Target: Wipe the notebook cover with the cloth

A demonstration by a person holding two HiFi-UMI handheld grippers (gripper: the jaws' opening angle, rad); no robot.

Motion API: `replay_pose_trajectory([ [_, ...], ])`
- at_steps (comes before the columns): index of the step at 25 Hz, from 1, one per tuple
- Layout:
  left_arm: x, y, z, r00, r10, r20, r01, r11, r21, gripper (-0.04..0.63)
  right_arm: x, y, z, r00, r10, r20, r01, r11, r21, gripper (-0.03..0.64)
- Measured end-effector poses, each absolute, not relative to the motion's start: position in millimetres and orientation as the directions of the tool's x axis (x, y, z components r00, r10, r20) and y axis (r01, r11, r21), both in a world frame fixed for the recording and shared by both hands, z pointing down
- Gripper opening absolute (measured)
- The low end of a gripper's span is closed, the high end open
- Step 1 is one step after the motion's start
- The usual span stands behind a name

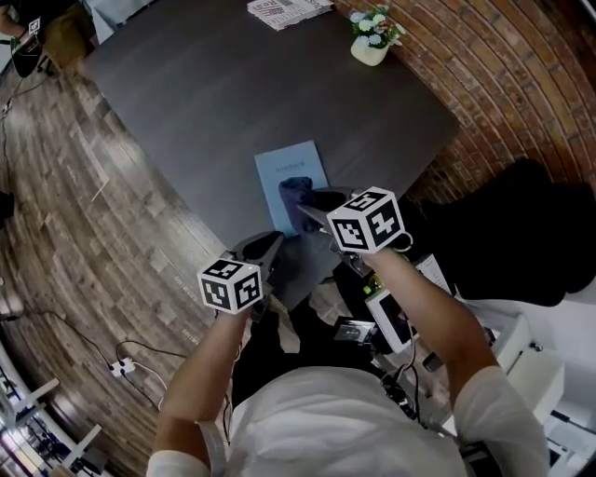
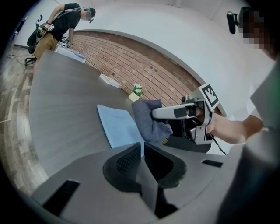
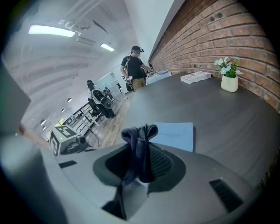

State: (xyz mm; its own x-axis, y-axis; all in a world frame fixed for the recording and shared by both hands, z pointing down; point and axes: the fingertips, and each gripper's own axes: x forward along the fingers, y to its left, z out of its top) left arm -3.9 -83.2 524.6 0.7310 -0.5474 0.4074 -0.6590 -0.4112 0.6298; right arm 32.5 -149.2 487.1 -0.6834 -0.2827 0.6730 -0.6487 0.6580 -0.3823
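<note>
A light blue notebook (image 1: 291,174) lies flat near the front edge of the dark table (image 1: 205,102); it also shows in the left gripper view (image 2: 118,127) and the right gripper view (image 3: 177,134). My right gripper (image 1: 307,210) is shut on a dark blue cloth (image 1: 296,197), which hangs over the notebook's near end. The cloth (image 3: 139,151) is pinched between the jaws and bunches above them. My left gripper (image 1: 268,250) is shut with nothing in it, at the table's front edge, left of the notebook. From the left gripper view the cloth (image 2: 148,120) dangles from the right gripper (image 2: 157,114).
A small white pot of flowers (image 1: 372,37) stands at the table's far right by the brick wall (image 1: 503,74). A stack of papers (image 1: 287,11) lies at the far edge. A person (image 3: 135,65) stands beyond the table. Wood floor (image 1: 65,233) lies to the left.
</note>
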Motion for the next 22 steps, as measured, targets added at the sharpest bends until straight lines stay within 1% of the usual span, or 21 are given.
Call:
replay_pose_trajectory([
  [6,4,-103,548,0.706,-0.524,0.476,-0.691,-0.364,0.624,0.034,22,-186,507,-0.662,-0.263,0.702,-0.657,0.656,-0.373,0.107],
  [12,9,-111,567,0.682,-0.475,0.556,-0.720,-0.306,0.623,0.034,-1,-223,516,-0.685,-0.231,0.691,-0.652,0.617,-0.441,0.106],
  [18,12,-111,581,0.653,-0.408,0.638,-0.755,-0.283,0.591,0.013,-29,-239,531,-0.698,-0.168,0.696,-0.641,0.581,-0.502,0.106],
  [22,11,-111,582,0.658,-0.380,0.651,-0.751,-0.268,0.603,0.008,-46,-244,544,-0.695,-0.118,0.709,-0.628,0.578,-0.521,0.106],
])
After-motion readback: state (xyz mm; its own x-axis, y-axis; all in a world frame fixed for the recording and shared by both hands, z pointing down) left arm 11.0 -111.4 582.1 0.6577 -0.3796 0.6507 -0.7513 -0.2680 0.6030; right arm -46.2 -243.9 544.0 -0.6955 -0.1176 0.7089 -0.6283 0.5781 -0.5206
